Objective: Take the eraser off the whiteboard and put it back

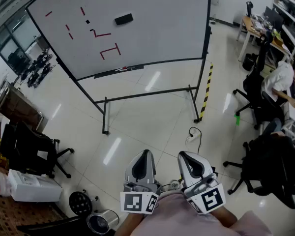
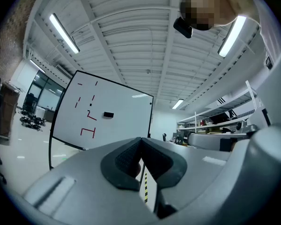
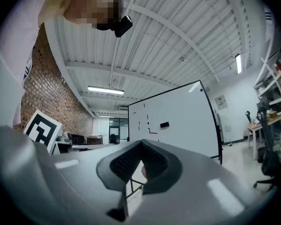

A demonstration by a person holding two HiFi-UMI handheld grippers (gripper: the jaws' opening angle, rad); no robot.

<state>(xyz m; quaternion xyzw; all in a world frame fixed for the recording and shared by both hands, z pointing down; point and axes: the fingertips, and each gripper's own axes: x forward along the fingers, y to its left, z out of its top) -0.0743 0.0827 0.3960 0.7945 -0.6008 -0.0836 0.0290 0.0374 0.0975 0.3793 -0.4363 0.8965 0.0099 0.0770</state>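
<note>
The black eraser sticks to the upper middle of the whiteboard, right of several red marker strokes. The board stands on a black wheeled frame across the room. Both grippers are held low and close to my body, far from the board. The left gripper is shut and holds nothing. The right gripper is shut and holds nothing as well. In the left gripper view the eraser shows small above the closed left gripper. In the right gripper view the eraser sits far beyond the closed right gripper.
A power strip with its cable and a yellow-black strip lie on the floor by the board's right leg. Office chairs and a seated person are at the right. A black chair, white box and bin stand at the left.
</note>
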